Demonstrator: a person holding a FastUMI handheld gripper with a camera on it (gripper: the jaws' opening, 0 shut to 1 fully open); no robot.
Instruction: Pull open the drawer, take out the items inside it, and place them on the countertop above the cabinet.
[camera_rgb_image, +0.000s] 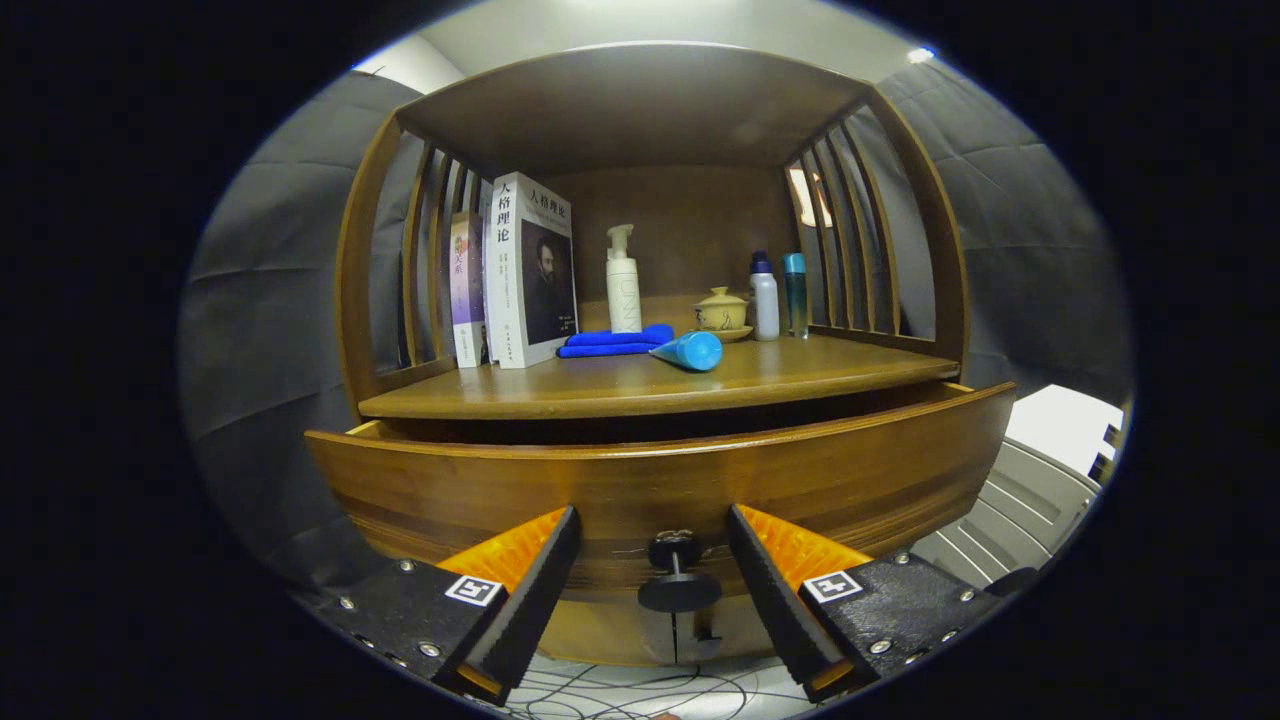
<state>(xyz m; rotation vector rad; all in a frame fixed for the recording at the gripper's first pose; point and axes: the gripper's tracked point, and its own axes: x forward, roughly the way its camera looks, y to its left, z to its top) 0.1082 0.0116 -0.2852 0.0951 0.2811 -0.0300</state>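
the drawer (660, 480) of the wooden cabinet stands pulled partly out, its front board forward of the countertop (640, 385) so that a dark gap shows between the two. the gripper (655, 560) is held with its fingers spread wide, one on each side of the small black knob (678, 585) on the drawer front — neither finger (530, 580) touches the knob, and nothing is held between them.

the opening step looks to be in hand or just about done; whether the drawer is out far enough to reach into is hard to judge from this low angle. what lies inside the drawer is hidden behind its front board, so the items to be taken out cannot be named.

on the countertop there are already two books (525, 270) standing at one side, a folded blue cloth (615, 342), a white pump bottle (623, 280) behind it, a blue tube (690, 350) lying on its side, a lidded cup (720, 310) and two slim bottles (780, 295) near the slatted side.

the next move, as i judge it, calls for either closing on the knob to draw the drawer further, or lifting the gripper up over the front board to look down into the gap — then picking a bare patch of countertop near its front edge for whatever comes out.
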